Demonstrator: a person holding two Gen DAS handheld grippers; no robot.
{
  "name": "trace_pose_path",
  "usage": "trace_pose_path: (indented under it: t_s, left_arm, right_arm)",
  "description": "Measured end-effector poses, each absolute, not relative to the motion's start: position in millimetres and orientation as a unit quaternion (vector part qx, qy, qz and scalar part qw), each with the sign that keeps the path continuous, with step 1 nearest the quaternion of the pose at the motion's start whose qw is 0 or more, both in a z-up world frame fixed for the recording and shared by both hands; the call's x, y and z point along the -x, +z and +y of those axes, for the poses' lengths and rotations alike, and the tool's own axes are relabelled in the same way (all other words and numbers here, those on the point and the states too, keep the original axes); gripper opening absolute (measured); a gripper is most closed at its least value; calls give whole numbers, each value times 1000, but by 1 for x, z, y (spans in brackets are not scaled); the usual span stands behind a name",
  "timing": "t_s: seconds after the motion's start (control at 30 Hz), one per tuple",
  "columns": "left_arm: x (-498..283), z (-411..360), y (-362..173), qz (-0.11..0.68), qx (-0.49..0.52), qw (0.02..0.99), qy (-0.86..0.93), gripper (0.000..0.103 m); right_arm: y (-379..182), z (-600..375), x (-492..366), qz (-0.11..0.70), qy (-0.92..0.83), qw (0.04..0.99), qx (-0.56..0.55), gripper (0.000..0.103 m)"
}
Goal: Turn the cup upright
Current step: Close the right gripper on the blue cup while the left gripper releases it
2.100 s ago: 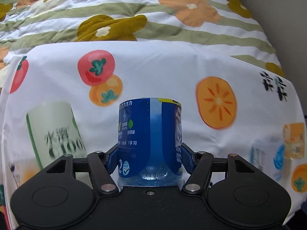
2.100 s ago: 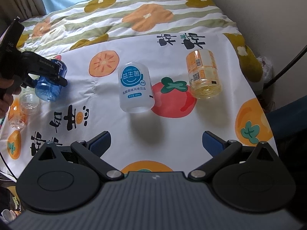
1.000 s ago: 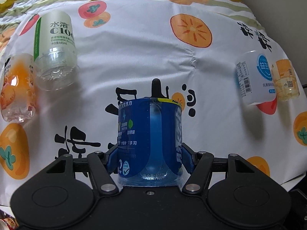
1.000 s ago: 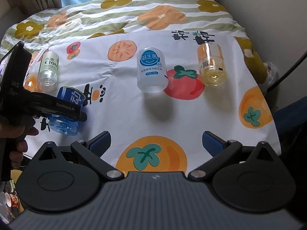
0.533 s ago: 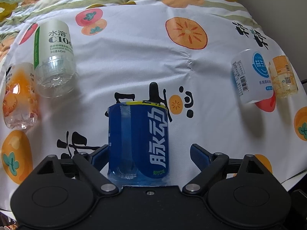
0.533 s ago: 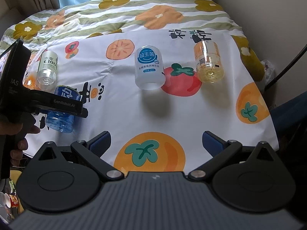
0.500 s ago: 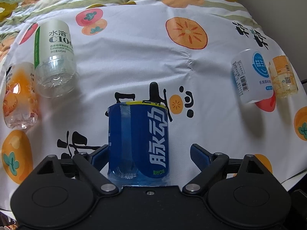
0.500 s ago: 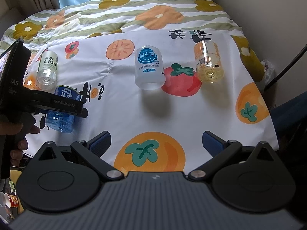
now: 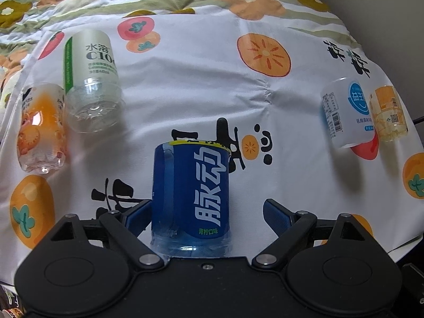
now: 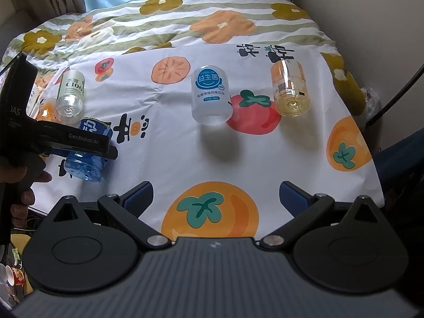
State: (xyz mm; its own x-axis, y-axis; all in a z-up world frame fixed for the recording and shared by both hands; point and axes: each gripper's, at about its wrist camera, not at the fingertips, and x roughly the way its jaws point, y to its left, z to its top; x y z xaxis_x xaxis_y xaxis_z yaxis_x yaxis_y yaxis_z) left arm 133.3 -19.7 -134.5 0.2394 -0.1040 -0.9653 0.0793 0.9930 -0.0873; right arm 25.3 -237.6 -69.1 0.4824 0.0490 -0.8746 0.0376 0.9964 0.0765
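A blue cut-bottle cup [image 9: 190, 198] with white characters lies on the persimmon-print cloth between my left gripper's [image 9: 208, 216] open fingers, its clear base toward the camera; the left finger is close to it, the right finger apart. In the right wrist view the same blue cup [image 10: 86, 153] lies under the left gripper [image 10: 79, 143] at the left. My right gripper [image 10: 216, 194] is open and empty above the cloth's near edge.
Other cut-bottle cups lie on their sides: a green-white one [image 9: 90, 79], an orange one [image 9: 39, 127], a white-blue one [image 10: 210, 95] and a yellow one [image 10: 290, 88]. The cloth [image 10: 185, 137] covers a striped floral bedspread. A wall stands at the right.
My left gripper opened and let go of the blue cup, which now rests on the cloth. Both views have shifted slightly; the right gripper stays open.
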Motion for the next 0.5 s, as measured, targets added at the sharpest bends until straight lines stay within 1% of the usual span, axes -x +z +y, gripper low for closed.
trace_pose_path:
  t_s: [0.2, 0.5]
  left_arm:
    - [-128, -7, -116, 600, 21, 798, -53, 93]
    - [-82, 32, -54, 547, 33, 835, -36, 96]
  right_arm:
    - [-60, -231, -29, 501, 11, 864, -37, 103]
    - [-20, -206, -62, 477, 67, 874, -61, 103]
